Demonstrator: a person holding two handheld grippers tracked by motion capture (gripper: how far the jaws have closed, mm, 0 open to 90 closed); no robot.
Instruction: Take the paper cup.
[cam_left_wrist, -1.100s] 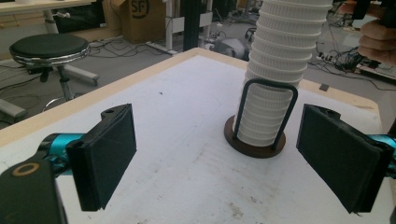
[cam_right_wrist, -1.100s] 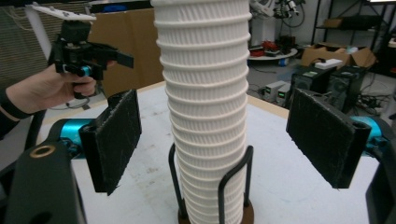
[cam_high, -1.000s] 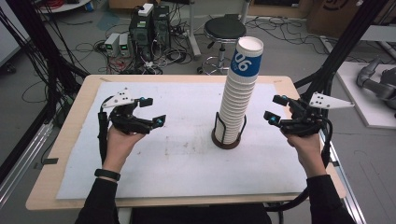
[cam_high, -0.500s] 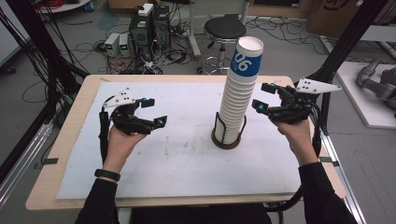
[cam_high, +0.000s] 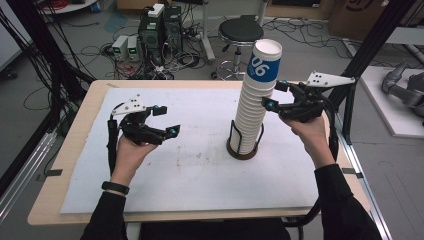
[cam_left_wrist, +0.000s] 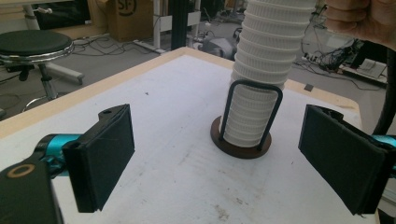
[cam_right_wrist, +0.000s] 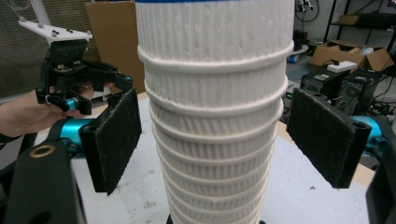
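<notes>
The tall stack of paper cups (cam_high: 254, 102) stands upright on the white mat (cam_high: 190, 165), right of the table's middle, its long axis vertical with a slight lean. The cups are nested mouth-up, so the open rim of the blue-banded top cup (cam_high: 265, 59) faces the ceiling. The stack's foot sits in a round dark holder (cam_high: 244, 149) whose wire loop hugs the lowest cups. My right gripper (cam_high: 280, 95) sits level at the upper part of the stack, its jaws spread on either side of the ribbed cups with a gap at each pad (cam_right_wrist: 115, 140), nothing grasped. My left gripper (cam_high: 164, 120) hovers well to the left over the mat, jaws apart and empty.
</notes>
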